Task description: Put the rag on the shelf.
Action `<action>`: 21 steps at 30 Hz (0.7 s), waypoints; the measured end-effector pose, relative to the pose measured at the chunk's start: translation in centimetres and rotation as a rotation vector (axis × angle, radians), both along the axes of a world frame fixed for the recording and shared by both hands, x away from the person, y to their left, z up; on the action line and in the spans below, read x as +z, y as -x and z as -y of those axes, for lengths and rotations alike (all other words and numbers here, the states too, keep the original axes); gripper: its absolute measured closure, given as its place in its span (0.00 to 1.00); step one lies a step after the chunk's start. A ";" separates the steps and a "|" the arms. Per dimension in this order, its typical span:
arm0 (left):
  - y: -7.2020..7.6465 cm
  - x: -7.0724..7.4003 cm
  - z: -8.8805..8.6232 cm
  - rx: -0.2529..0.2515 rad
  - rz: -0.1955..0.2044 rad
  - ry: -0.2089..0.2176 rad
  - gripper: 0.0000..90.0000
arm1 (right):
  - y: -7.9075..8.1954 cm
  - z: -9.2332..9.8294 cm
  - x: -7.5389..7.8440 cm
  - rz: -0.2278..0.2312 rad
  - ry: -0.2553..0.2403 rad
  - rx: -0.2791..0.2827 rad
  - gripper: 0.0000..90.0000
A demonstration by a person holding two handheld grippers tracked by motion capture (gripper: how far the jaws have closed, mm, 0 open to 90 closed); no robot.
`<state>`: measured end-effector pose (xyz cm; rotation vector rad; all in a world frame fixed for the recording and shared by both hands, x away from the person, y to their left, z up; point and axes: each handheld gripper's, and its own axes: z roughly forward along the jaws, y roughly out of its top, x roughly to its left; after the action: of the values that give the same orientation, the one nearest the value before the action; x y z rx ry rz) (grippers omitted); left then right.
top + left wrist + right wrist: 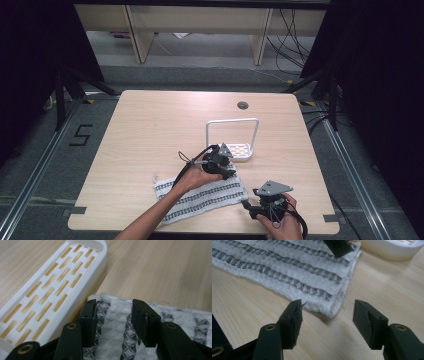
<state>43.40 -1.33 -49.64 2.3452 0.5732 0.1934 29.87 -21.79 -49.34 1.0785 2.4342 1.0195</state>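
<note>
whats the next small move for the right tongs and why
Probably ease the right tongs forward onto the towel corner and close. Their jaws stand open just short of that near corner, with bare table between, while the left tongs straddle the towel's far edge by the white rack.

A white folded woven towel with dark patterned stripes [202, 196] lies flat on the light wooden table [150, 130], near its front edge and about midway between the left and right edges. Just behind the towel's right end stands a white slotted plastic tray with a tall wire loop handle [240, 150]; whether they touch cannot be told. The left gripper [222, 165] sits over the towel's far right corner, the right gripper [257, 202] just right of the towel, at the front edge.
</note>
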 end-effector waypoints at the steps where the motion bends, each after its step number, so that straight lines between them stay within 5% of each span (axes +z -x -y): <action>1: -0.1 -0.1 0.1 -0.001 -0.001 -0.004 0.62 | 0.0 -0.1 0.0 -0.007 -0.001 -0.004 0.46; 2: -0.1 -0.2 0.1 -0.002 0.002 -0.007 0.62 | 0.1 -0.2 0.0 -0.038 -0.009 -0.015 0.46; 3: -0.3 -0.2 0.1 -0.009 0.004 -0.014 0.61 | -0.2 -0.1 -0.1 0.000 0.002 0.002 0.46; 5: -0.4 -0.3 0.3 -0.002 -0.007 -0.001 0.61 | -0.2 -0.4 -0.2 -0.038 0.003 -0.020 0.46; 6: -0.5 -0.3 0.3 -0.007 -0.005 -0.008 0.61 | -0.6 -0.4 -0.3 -0.011 0.011 0.000 0.46; 8: -0.4 -0.5 0.7 0.016 -0.014 0.004 0.61 | -0.9 -0.6 -0.6 -0.026 0.005 0.001 0.47; 14: -0.6 -0.4 0.9 -0.004 -0.018 -0.044 0.62 | -1.4 -0.9 -1.0 -0.044 0.013 0.003 0.51; 21: -0.7 -0.5 0.8 0.028 -0.018 -0.030 0.74 | -2.0 -0.5 -1.4 -0.044 0.012 0.012 0.65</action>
<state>44.11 -2.18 -50.10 2.3710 0.6156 0.1947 31.83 -21.25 -50.77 1.0956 2.4809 0.9936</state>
